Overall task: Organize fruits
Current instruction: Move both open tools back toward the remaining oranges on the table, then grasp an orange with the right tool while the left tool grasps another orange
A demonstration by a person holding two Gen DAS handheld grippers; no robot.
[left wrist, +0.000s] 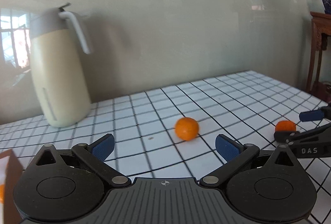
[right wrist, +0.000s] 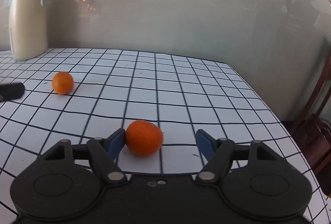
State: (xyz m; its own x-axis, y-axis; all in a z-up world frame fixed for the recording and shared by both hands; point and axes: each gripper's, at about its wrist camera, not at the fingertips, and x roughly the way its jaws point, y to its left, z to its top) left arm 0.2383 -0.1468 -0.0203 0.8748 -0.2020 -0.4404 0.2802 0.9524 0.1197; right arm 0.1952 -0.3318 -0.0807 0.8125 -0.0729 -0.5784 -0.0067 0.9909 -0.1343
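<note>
Two tangerines lie on the checked tablecloth. In the left wrist view, one tangerine (left wrist: 186,128) sits ahead of my open, empty left gripper (left wrist: 164,146), slightly right of its centre line. The other tangerine (left wrist: 285,126) lies far right between the fingers of my right gripper (left wrist: 298,124). In the right wrist view, that tangerine (right wrist: 144,138) sits between the open fingers of my right gripper (right wrist: 160,141), touching the left pad (right wrist: 116,141); the right pad stands apart. The first tangerine (right wrist: 62,82) lies further back left.
A cream thermos jug (left wrist: 59,66) with a grey lid stands at the back left against the wall; it also shows in the right wrist view (right wrist: 28,15). A brown box edge (left wrist: 11,182) sits at far left. A wooden stand (left wrist: 320,48) is beyond the table's right edge (right wrist: 275,112).
</note>
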